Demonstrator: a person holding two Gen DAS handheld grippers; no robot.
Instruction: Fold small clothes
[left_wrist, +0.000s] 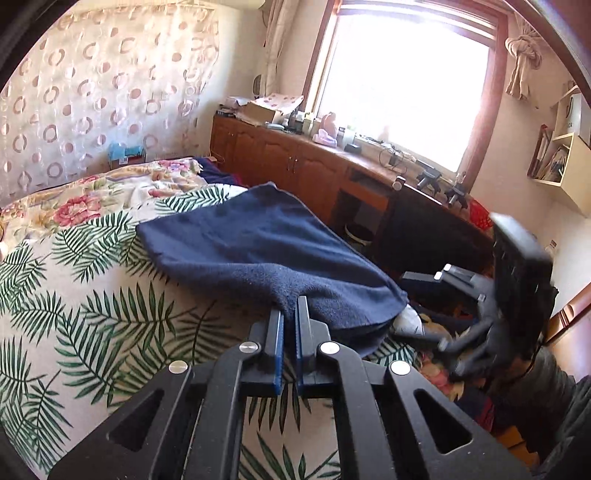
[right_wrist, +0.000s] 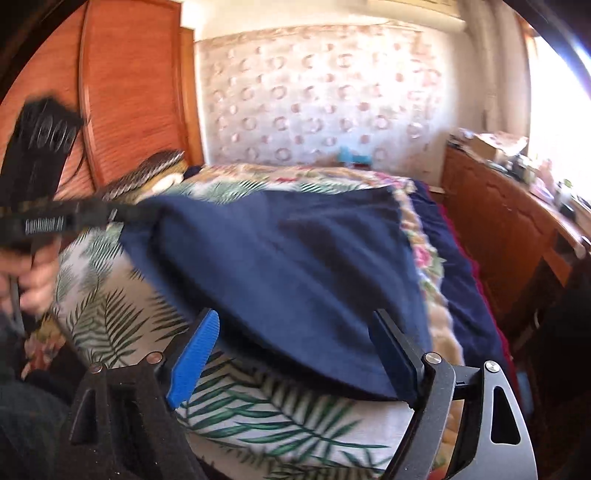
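1. Left wrist view: the left gripper (left_wrist: 290, 308) has its two blue-padded fingers pinched together on the near corner of the navy cloth (left_wrist: 255, 251). That corner sits right at the fingertips and is lifted off the bed.
2. Ahead of the tool the cloth slopes down and away, and its far edge lies on the palm-leaf bedsheet (left_wrist: 74, 295). Further out past that there's a floral quilt (left_wrist: 96, 195).
3. Off to the tool's right, the right gripper (left_wrist: 454, 310) shows up blurry, past the cloth's right edge. From this angle I can't really tell how its fingers stand.
4. Way ahead and to the right is a wooden cabinet (left_wrist: 280, 158) with clutter on top, under a bright window (left_wrist: 402, 85).
5. Right wrist view: the right gripper (right_wrist: 299, 354) has its fingers spread wide apart. The cloth's near rounded edge hangs in the gap between them, and the pads aren't pressing on it. The right pad (right_wrist: 391, 358) is just beside the fabric; can't say if it touches.
6. Up and left of this tool, the left gripper is on the cloth's far-left corner, held by a hand (right_wrist: 37, 273), all blurred.
7. The palm sheet lies under and in front of the fingers.
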